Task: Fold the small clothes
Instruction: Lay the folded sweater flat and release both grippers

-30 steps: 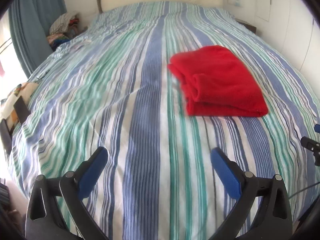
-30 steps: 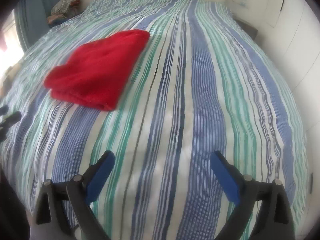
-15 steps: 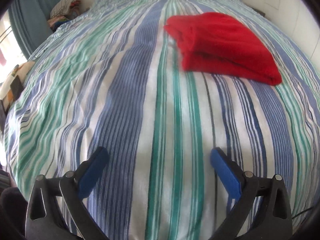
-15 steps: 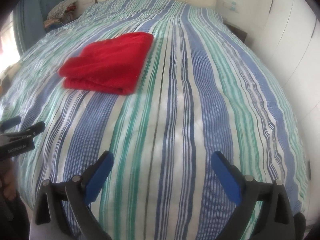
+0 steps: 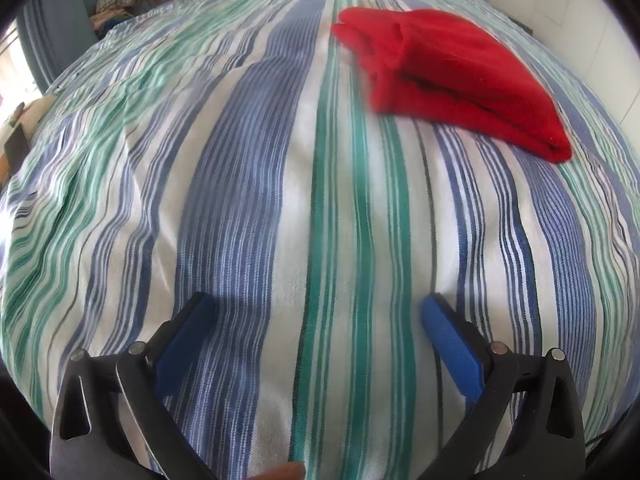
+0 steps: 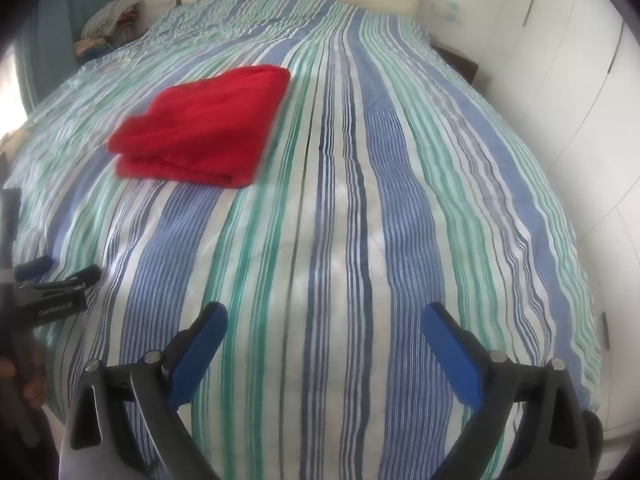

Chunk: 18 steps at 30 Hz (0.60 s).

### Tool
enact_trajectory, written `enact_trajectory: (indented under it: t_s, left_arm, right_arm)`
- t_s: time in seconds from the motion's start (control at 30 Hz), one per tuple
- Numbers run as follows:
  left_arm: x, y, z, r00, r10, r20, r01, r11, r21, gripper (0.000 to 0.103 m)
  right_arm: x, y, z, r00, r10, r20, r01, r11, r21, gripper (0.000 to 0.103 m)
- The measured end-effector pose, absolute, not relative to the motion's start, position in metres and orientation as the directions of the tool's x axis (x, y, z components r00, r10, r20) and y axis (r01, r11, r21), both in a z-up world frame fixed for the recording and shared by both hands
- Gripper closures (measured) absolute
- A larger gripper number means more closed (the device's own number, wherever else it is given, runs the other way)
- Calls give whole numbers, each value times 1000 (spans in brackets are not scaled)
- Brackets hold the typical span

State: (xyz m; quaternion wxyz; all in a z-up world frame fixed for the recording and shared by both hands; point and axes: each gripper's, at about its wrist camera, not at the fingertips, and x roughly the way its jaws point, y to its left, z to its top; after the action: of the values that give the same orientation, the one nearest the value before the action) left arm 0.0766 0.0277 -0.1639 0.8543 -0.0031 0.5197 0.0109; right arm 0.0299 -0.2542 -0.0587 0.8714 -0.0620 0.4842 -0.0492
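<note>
The red cloth lay folded into a thick, layered rectangle on the striped bedspread, about midway up the bed and well clear of both tools, so the folding itself looked finished and the step in hand seemed to be the release and pull-back. The left tool hung low over the near part of the bed with its blue pads spread wide and nothing between them, and the right tool was likewise wide apart and empty. If another garment was to be folded, the next move would call for fetching one, perhaps from the pile of clothes beside the head of the bed.
</note>
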Motion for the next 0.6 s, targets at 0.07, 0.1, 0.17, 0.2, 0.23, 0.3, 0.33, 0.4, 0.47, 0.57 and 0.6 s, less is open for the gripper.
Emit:
enact_trajectory:
  t_s: [0.07, 0.1, 0.17, 0.2, 0.23, 0.3, 0.33, 0.4, 0.47, 0.57, 0.6]
  left_arm:
    - [75, 27, -164, 464, 14, -886, -22, 1000, 4, 0]
    - [74, 26, -164, 465, 14, -885, -22, 1000, 5, 0]
    - [73, 25, -163, 464, 16, -886, -22, 1000, 6, 0]
    - [73, 25, -163, 461, 17, -887, -23, 1000, 7, 0]
    - [74, 25, -163, 454, 16, -891, -23, 1000, 6, 0]
    - [78, 27, -163, 435, 12, -900, -23, 1000, 2, 0]
    - [80, 27, -163, 424, 8, -906, -23, 1000, -2, 0]
    - [84, 29, -163, 406, -1, -914, -25, 1000, -12, 0]
    - [85, 30, -163, 396, -5, -918, -25, 1000, -16, 0]
    - [85, 29, -164, 389, 1, -921, -27, 1000, -10, 0]
    - [85, 29, -164, 388, 3, -922, -27, 1000, -8, 0]
  right_arm:
    - [29, -253, -57, 525, -151, -838, 25, 986, -163, 6]
    - [29, -252, -56, 524, -155, -838, 24, 986, -167, 6]
    - [29, -251, -56, 521, -161, -838, 23, 984, -175, 6]
    - [29, -251, -56, 518, -164, -839, 24, 984, -177, 6]
    - [29, -251, -56, 517, -165, -840, 24, 984, -179, 6]
    - [29, -251, -56, 511, -169, -843, 26, 983, -182, 6]
    - [30, -251, -56, 509, -171, -843, 27, 983, -183, 6]
    - [30, -250, -57, 506, -176, -844, 26, 982, -189, 6]
    - [30, -250, -57, 504, -177, -845, 26, 982, -190, 6]
    - [30, -249, -58, 501, -180, -847, 25, 981, -194, 6]
    - [30, -249, -58, 500, -181, -847, 24, 980, -195, 6]
